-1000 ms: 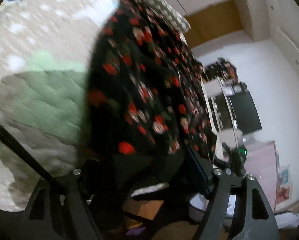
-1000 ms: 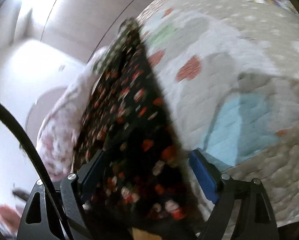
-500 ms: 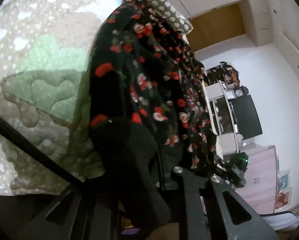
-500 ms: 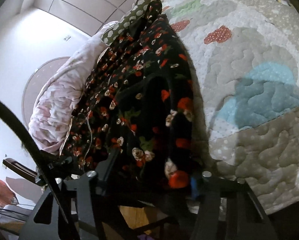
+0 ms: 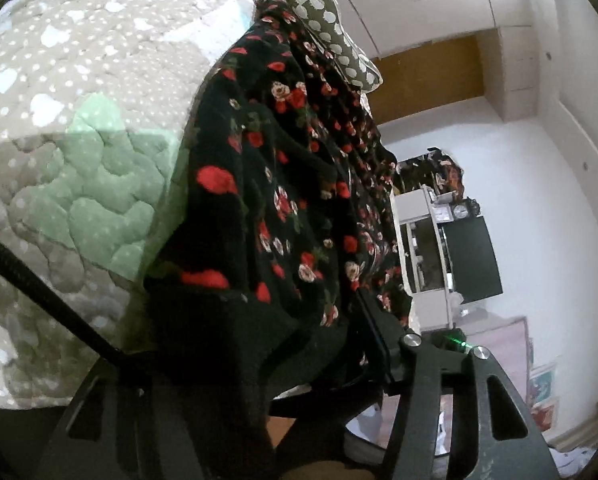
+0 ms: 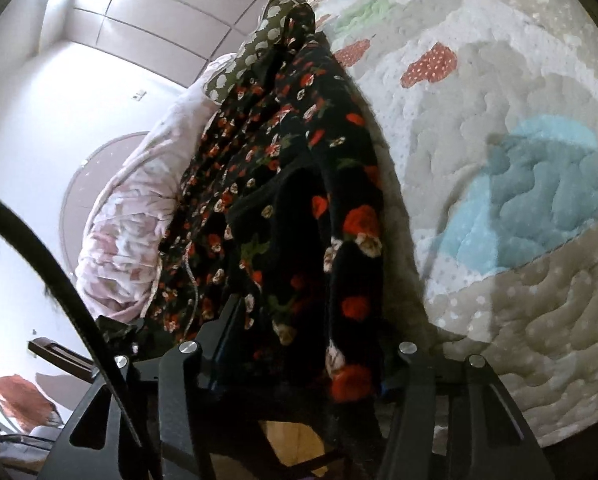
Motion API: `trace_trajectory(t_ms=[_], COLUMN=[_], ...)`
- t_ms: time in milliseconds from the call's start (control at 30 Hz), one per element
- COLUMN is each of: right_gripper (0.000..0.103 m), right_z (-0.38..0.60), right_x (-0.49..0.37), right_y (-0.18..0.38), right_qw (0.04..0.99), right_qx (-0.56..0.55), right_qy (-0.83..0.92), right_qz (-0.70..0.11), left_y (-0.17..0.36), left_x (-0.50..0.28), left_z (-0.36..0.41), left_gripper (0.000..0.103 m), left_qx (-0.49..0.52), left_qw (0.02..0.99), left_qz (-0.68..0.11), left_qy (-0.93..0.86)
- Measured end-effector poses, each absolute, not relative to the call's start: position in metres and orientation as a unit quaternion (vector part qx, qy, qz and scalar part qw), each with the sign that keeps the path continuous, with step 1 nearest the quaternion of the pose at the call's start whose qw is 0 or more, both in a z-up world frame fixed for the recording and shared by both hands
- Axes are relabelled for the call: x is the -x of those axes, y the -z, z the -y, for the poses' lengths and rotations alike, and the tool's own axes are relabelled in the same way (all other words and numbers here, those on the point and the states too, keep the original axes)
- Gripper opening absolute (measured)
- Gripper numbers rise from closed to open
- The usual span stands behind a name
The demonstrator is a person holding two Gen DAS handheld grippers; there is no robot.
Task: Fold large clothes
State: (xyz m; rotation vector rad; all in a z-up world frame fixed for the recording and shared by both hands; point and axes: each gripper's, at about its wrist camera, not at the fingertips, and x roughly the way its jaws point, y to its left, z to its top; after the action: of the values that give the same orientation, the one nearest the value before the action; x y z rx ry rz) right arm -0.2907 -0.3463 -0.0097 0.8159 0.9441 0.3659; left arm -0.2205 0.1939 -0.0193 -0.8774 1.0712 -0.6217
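One floral garment [image 5: 283, 208] pinched by two hand-held grippers, left [image 5: 259, 344] and right [image 6: 303, 360].

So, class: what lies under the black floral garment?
Under the black floral garment lies the patchwork quilt; beyond its top sits a dotted olive cushion. The quilt beneath the fabric is hidden.

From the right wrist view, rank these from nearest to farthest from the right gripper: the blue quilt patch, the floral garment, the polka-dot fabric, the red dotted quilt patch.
1. floral garment: clamped in the right gripper, center.
2. blue quilt patch: on the quilt, to the right.
3. red dotted quilt patch: farther up the quilt, upper right.
4. polka-dot fabric: at the garment's far end, top center.
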Motion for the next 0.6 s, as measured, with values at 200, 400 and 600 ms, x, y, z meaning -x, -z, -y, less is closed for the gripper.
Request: trace_trajectory(t_ms=[200,400,600], right_gripper=[0.059,0.017,0.015], right_z=[0.334,0.325,0.337], right_x=[0.294,0.292,0.274], right_y=[0.005,-0.013,-0.068], right_qw=[0.804,0.815,0.815], right_qx=[-0.360,-0.311,-0.352], right_qy=[-0.169,-0.166,-0.222], right_qz=[-0.443,-0.460,-0.404], left_y=[0.008,-0.008,-0.059], left_x=[0.219,0.221,0.200], left_z=[-0.168,-0.164,-0.171], left_gripper=[0.025,0.010,0.010], left_qx=[0.330,0.310,0.334], left_qw=[0.747,0.761,0.777], left_qz=[-0.506,-0.505,-0.459], left_qy=[0.278,0.264,0.274])
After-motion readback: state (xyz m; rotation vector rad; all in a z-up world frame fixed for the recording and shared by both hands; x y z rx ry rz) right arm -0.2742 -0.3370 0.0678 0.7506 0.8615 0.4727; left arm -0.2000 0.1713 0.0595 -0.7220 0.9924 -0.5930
